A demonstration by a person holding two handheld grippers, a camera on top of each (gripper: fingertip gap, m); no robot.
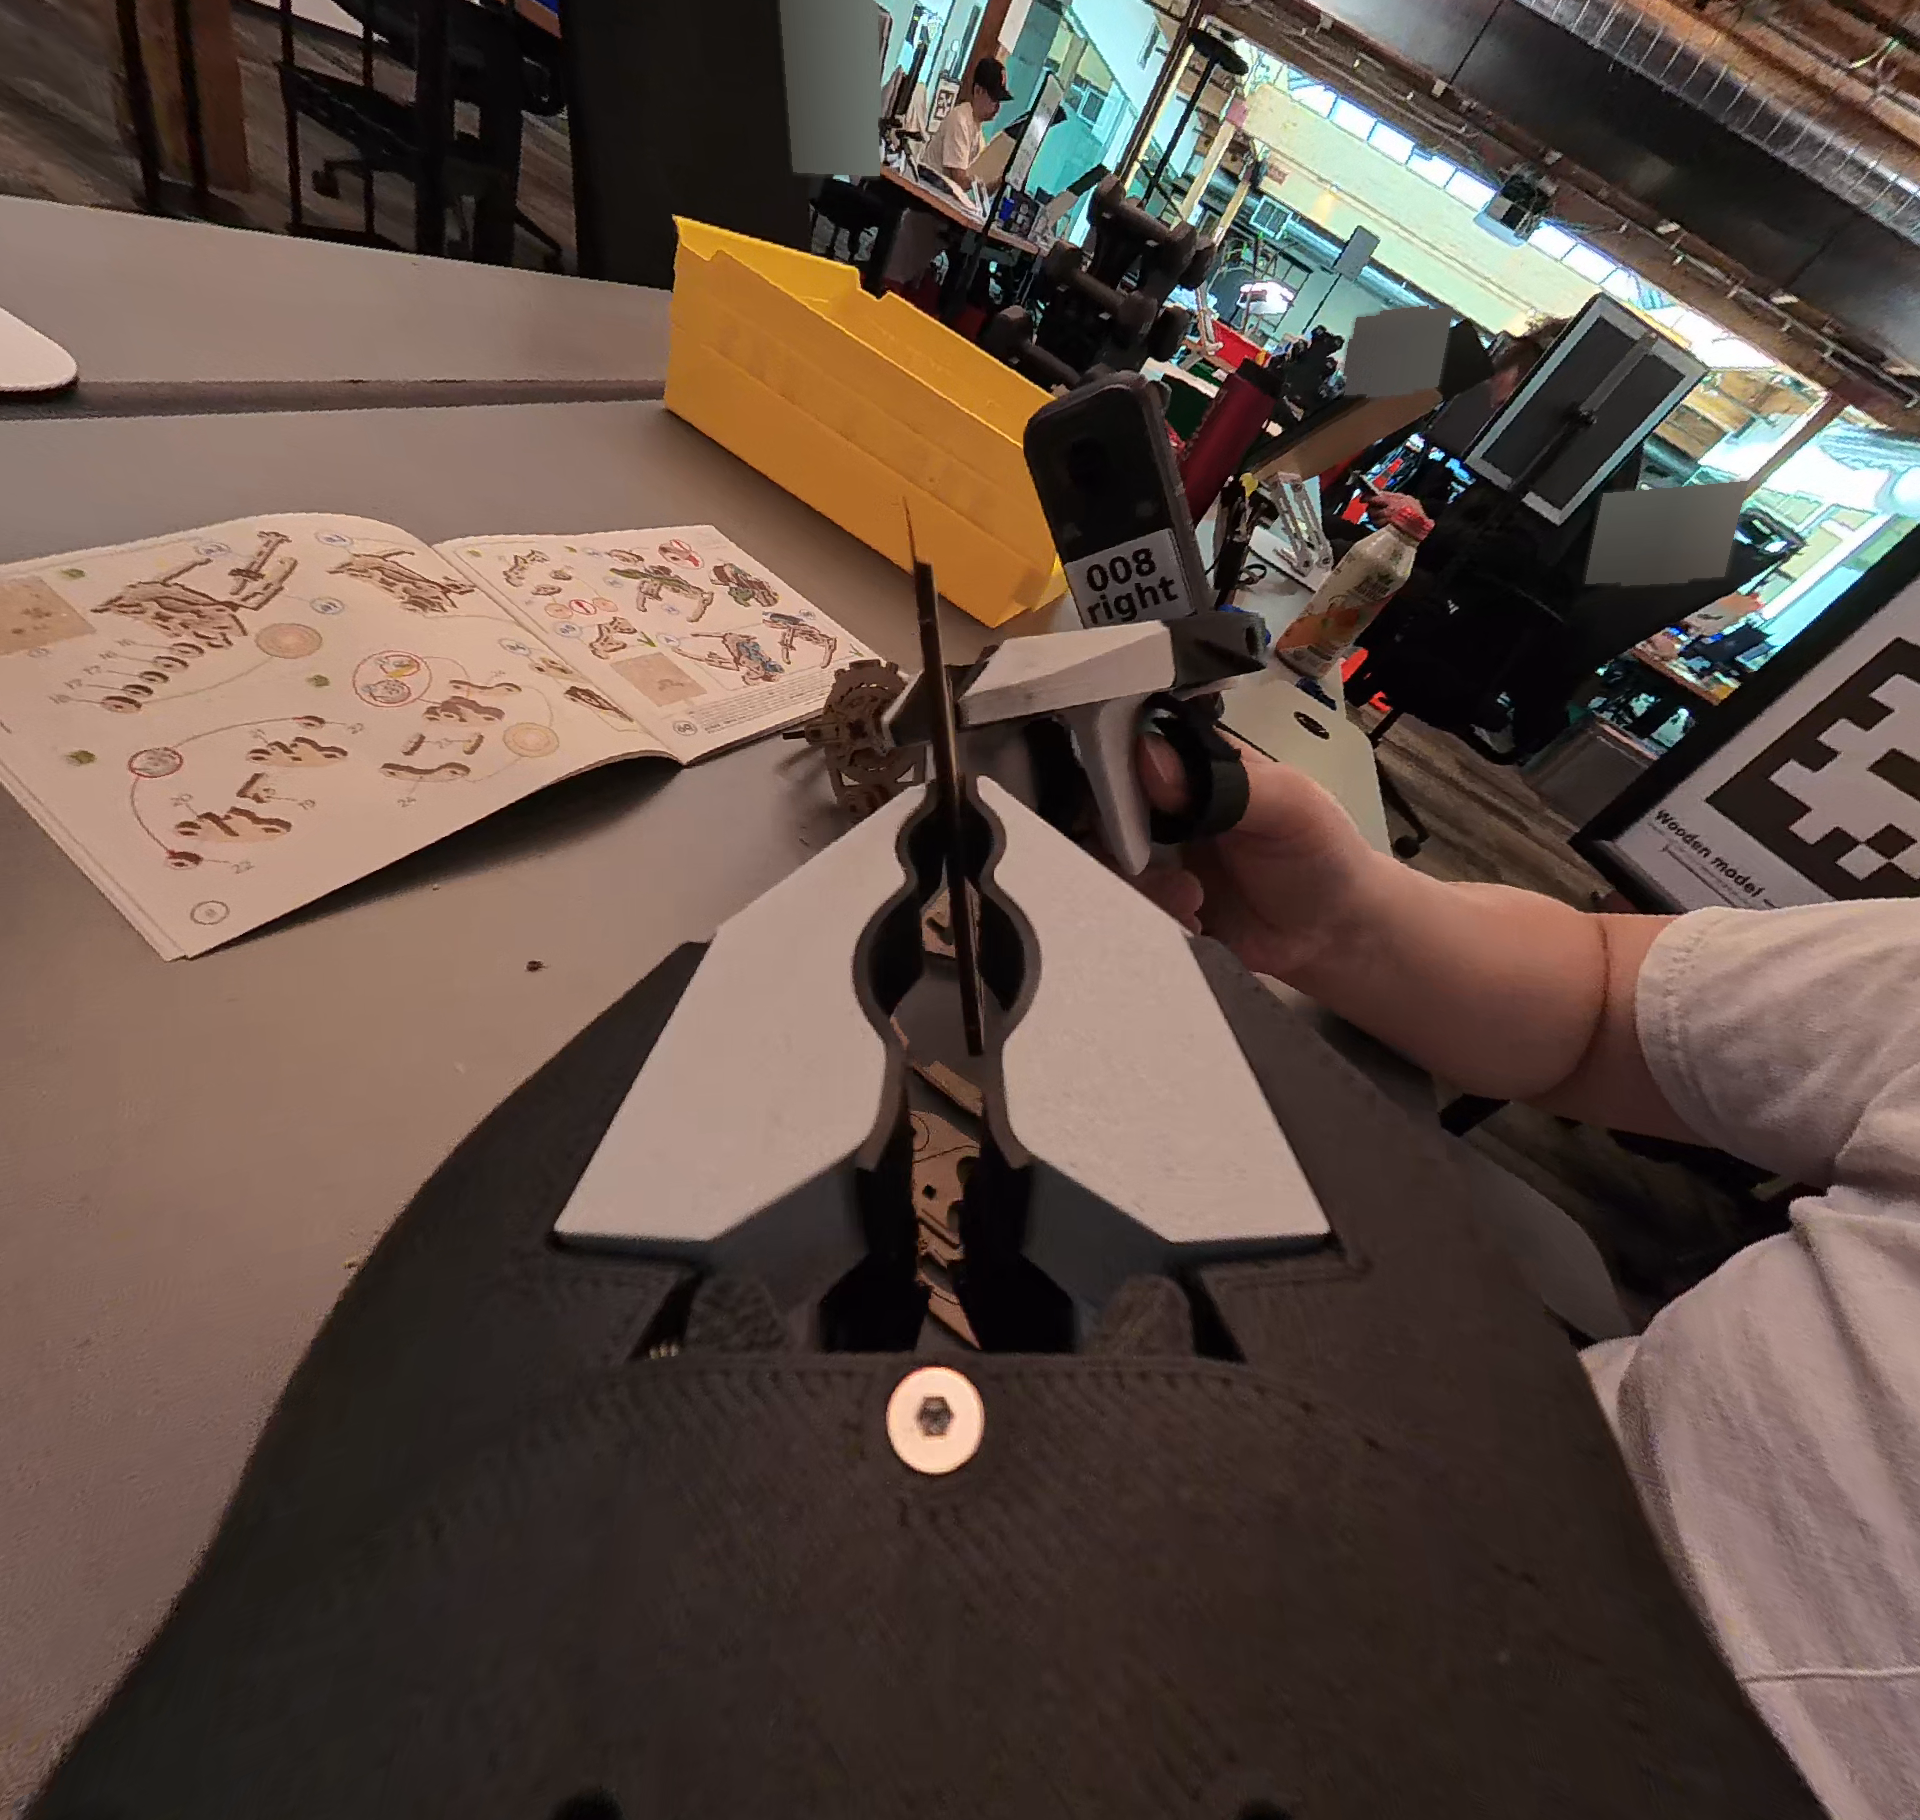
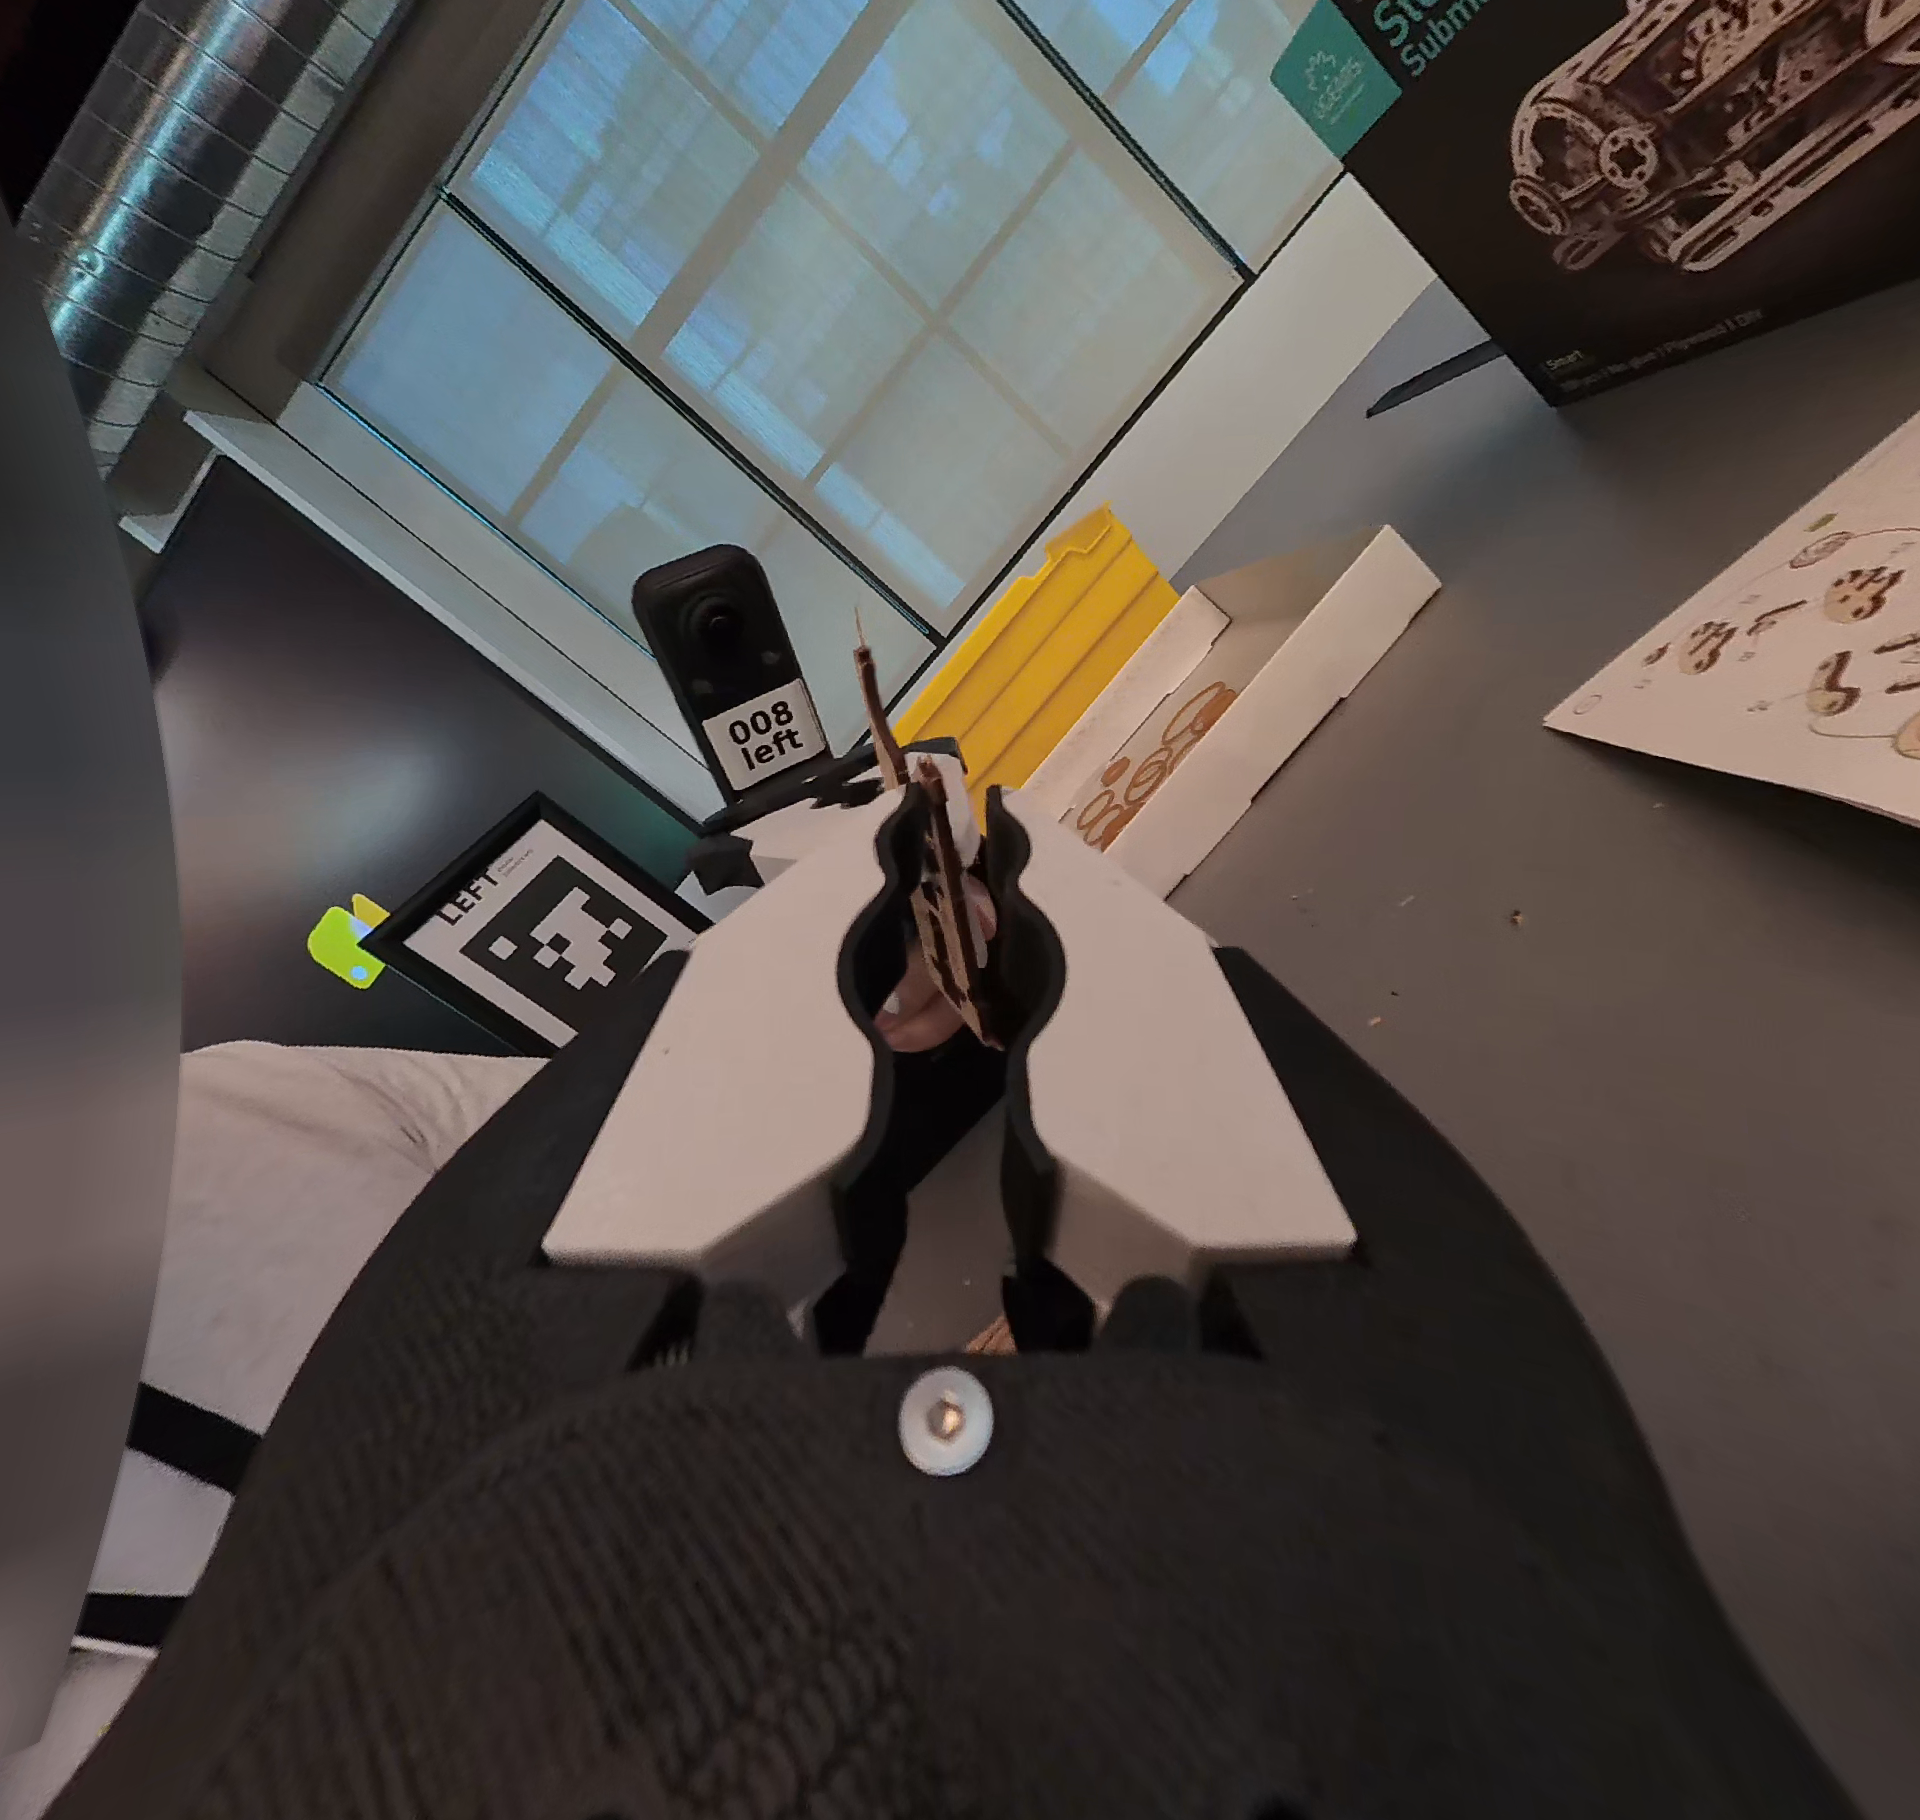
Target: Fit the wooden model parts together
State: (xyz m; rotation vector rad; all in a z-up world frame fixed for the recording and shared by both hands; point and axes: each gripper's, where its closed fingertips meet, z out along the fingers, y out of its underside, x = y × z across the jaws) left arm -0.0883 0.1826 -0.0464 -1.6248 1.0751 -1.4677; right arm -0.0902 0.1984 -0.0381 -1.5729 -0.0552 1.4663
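My left gripper (image 1: 940, 814) is shut on a thin flat wooden part (image 1: 948, 794), seen edge-on and sticking up past the fingertips. My right gripper (image 1: 930, 705) comes in from the right, held by a hand, and its tips meet that part. It holds a small wooden gear assembly (image 1: 857, 731) just beyond. In the right wrist view my right gripper (image 2: 951, 820) is shut on that cut-out wooden piece (image 2: 951, 923). The left gripper's thin part (image 2: 871, 705) rises right behind it, with the left gripper's fingers (image 2: 940, 778) touching the tips.
An open instruction booklet (image 1: 416, 679) lies on the grey table (image 1: 312, 1095) to the left. A yellow bin (image 1: 862, 420) stands behind, next to a white box (image 2: 1299, 648) with a wooden sheet. The model's box (image 2: 1662, 139) stands far right. Loose wooden parts (image 1: 940, 1178) lie under the left gripper. My left and right fingertips are right by each other.
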